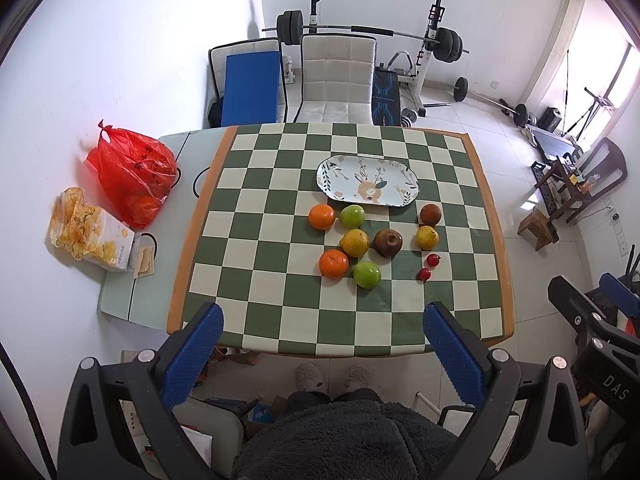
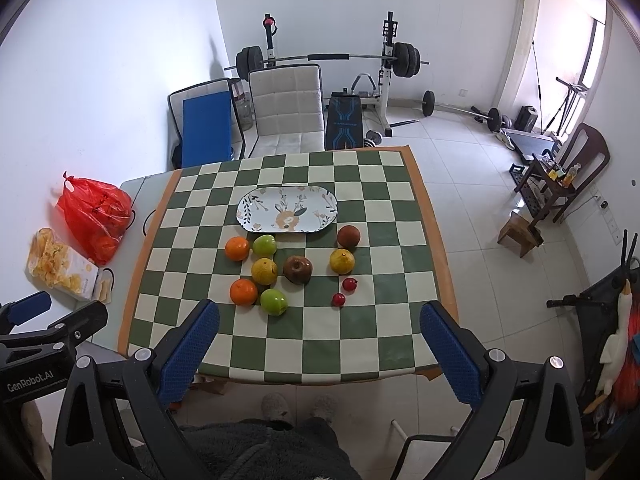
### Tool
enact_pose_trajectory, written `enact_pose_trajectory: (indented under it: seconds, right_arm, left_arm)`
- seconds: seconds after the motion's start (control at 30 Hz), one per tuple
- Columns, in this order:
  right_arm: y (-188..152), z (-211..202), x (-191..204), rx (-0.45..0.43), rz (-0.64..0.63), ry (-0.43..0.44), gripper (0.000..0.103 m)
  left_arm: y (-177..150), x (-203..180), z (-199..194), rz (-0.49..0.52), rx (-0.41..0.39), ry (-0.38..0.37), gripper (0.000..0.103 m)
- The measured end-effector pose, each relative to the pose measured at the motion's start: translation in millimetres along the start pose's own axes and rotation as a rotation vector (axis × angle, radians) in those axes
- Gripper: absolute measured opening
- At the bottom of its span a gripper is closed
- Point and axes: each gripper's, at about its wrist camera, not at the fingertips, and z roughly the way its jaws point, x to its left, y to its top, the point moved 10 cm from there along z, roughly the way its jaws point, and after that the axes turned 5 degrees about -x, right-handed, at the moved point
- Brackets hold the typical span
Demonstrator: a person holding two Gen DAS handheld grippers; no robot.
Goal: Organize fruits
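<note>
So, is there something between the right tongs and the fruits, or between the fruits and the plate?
Nothing visible. The right tongs hang open over bare checkered cloth before the fruits, and the plate behind them lies empty.

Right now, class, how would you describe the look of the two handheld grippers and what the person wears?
Each gripper, left gripper and right gripper, has a black plastic frame with silver screws and two fingers faced with ribbed blue pads. White lettering marks their black bodies. The person wears a fuzzy dark grey garment and grey slippers.
</note>
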Motion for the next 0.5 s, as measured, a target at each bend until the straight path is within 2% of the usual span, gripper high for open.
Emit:
enact_pose_trajectory:
  seconds: [0.1,0.17,0.27,0.33,0.43,0.5]
  right_arm:
    - [2.1,-1.6,-0.1,-0.001,0.000,0.001,0.103]
    - [4.2,-2.2,-0.8,0.001,0.011,0.005,0.103]
    - [13.1,4.9,-4.9,-0.011,0.056,0.031,0.103]
    - [14.4,21.3,-7.3,0.001,0.084,0.055,0.103]
    - [2.9,74.3,-4.8,0.062,0.106,0.102,0.103]
    - [-11.6,126.5,2.3,0.110,0.091,0.126,0.103]
  left_arm:
    - [7.6,1.3,-9.2,-0.001,-0.004,0.003,0.102]
    - [14.6,5.7,-8.2,-0.001,-0.020,0.031,0.102]
    - [37.3,26.4,2.9,0.014,-0.099,0.167,0.103]
    - [54.7,28.0,19.5,0.033,-0.119,0.256,0.103]
    - [70.0,41.0,55.1,0.061,-0.126,0.389,0.103]
    - [70.5,53.7,81.7,0.064,-0.094,0.446,0.103]
